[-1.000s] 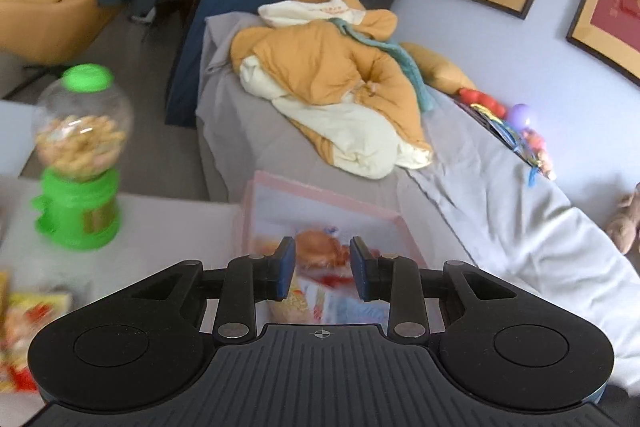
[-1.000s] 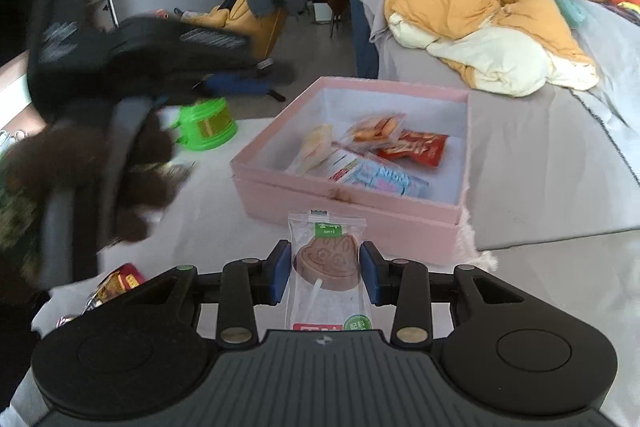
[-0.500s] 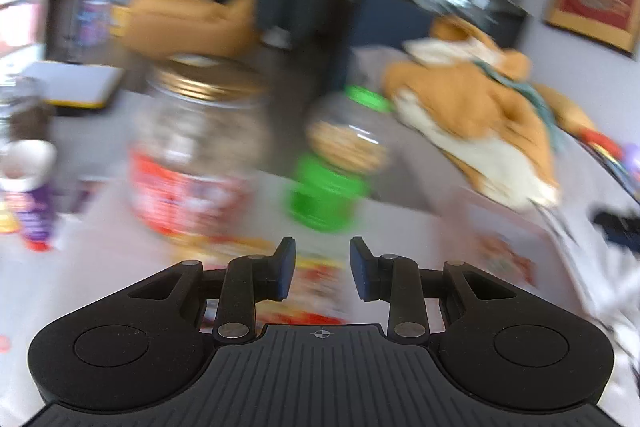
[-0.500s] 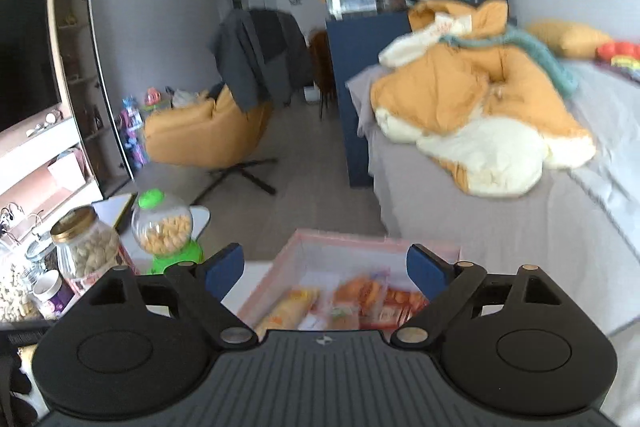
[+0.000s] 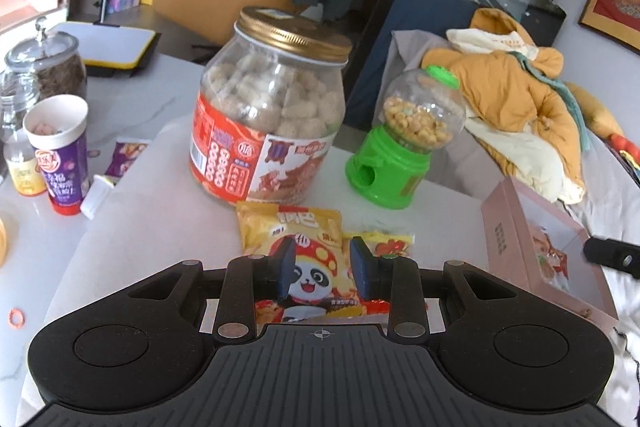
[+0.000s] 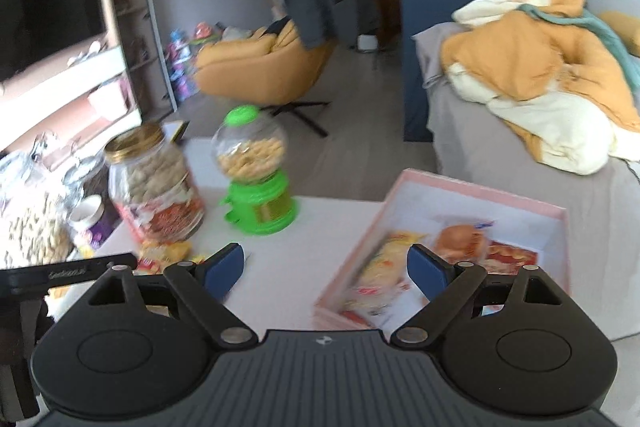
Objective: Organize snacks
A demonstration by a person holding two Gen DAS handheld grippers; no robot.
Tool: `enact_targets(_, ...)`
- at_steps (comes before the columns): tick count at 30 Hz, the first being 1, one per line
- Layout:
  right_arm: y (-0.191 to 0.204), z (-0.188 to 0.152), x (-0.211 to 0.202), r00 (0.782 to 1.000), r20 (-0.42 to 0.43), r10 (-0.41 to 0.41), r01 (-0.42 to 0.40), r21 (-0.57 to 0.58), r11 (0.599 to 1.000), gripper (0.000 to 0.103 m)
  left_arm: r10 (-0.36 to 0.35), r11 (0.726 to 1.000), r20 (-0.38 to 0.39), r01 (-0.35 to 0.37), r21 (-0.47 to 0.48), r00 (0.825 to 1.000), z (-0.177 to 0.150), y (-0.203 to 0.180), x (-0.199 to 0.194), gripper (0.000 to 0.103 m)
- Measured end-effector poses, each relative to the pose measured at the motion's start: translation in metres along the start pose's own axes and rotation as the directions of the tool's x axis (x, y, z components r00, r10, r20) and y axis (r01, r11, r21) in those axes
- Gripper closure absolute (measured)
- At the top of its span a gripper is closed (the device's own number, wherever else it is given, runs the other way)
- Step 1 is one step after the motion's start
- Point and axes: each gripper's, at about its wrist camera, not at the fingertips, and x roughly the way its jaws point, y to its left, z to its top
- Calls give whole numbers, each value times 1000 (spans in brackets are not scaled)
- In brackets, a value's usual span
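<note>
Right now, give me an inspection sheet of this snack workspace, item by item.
Surface: white tabletop, crowded at its left side.
Job's things: yellow panda-print snack packet lies flat before the left tool; open pink cardboard box holds several packets.
Clutter: gold-lidded clear jar of puffed snacks, green candy dispenser with clear globe, purple paper tube, glass jar with dark contents.
Grippers: left tool jaws narrow, nothing pinched; right tool wide open, empty.
Cables: nothing seen.
Surroundings: grey bed with orange jacket, yellow armchair.
</note>
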Motion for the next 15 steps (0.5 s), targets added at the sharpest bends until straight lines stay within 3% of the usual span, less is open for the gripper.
enact_targets(8, 23, -18, 17, 996, -82, 16, -19, -41, 999, 13, -4, 1000, 21, 4, -14, 1000, 1, 6, -4, 69)
enact_targets(15, 29, -21, 19, 995, -96, 35, -38, -29, 999, 11, 11, 1000, 58, -11, -10, 998, 3, 11, -10, 69)
